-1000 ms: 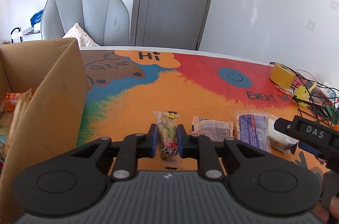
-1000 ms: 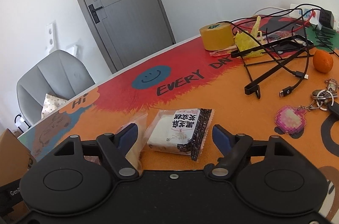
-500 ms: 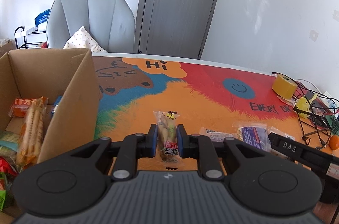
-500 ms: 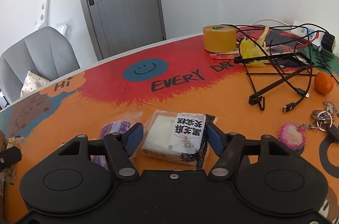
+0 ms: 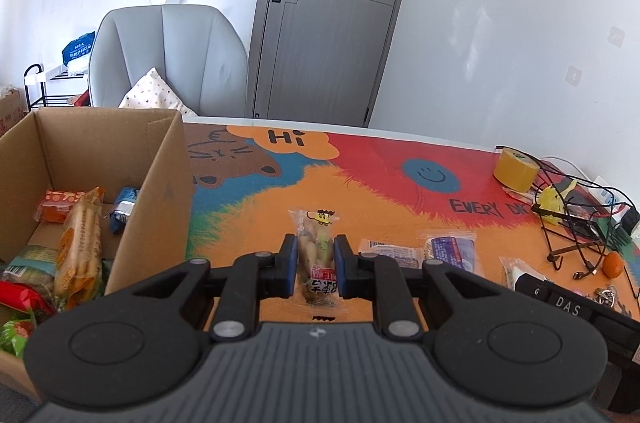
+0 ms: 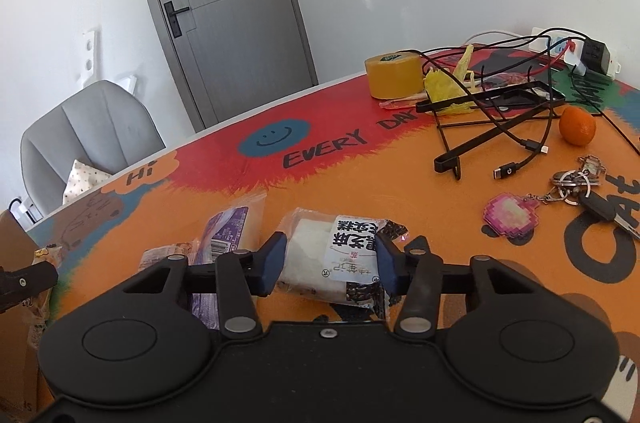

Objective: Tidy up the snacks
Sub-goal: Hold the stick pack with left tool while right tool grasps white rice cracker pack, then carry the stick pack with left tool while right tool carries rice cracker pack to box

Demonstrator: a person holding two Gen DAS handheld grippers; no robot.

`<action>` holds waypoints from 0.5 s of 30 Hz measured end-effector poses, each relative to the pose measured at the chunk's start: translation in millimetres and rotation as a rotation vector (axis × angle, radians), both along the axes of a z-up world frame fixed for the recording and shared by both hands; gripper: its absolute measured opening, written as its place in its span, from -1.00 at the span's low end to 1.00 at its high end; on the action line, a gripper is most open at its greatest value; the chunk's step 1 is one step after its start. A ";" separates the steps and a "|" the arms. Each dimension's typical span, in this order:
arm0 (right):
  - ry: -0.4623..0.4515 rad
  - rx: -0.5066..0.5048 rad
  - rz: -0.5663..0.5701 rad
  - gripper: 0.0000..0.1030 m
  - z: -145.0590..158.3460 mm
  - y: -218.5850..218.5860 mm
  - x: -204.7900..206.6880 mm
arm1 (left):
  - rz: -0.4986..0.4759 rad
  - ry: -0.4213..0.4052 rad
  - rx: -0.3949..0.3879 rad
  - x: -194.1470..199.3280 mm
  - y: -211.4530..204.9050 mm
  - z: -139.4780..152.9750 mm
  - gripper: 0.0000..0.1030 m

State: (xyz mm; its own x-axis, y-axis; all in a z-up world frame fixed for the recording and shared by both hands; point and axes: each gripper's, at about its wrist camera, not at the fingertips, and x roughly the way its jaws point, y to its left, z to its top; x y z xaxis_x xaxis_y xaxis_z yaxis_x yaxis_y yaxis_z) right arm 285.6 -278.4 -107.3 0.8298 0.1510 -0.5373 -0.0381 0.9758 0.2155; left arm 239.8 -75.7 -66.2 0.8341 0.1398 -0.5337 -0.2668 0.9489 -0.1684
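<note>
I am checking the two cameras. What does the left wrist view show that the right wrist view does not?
Only the left wrist view: the inside of the cardboard box with snacks, and the left gripper shut on a clear snack packet.

Only the right wrist view: the keys, and the right gripper closing around the white cake packet.

Both: the yellow tape roll, the orange, the purple packet.

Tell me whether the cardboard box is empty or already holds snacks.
Holds snacks. The open box has several packets inside, seen from the left wrist; how full, cannot tell.
</note>
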 end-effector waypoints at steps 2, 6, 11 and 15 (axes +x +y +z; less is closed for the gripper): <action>-0.014 0.019 0.003 -0.08 1.9 -3.2 -7.5 | -0.001 -0.009 0.002 -6.5 -0.7 1.8 -0.65; -0.042 0.042 0.014 -0.08 8.3 -5.4 -22.4 | -0.002 -0.026 0.005 -19.7 -2.0 6.0 -0.65; -0.077 0.067 0.038 -0.08 21.1 -3.3 -37.5 | 0.005 -0.051 0.013 -35.7 -1.3 15.9 -0.65; -0.110 0.086 0.072 -0.08 33.4 1.7 -47.4 | 0.021 -0.072 0.017 -47.8 1.9 25.0 -0.65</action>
State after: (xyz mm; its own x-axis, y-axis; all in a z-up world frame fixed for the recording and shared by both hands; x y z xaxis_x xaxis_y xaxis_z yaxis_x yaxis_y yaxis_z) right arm 238.1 -276.7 -74.0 0.8680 0.2540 -0.4267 -0.1355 0.9478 0.2886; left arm 192.0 -73.8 -41.2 0.8669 0.1662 -0.4699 -0.2744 0.9462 -0.1716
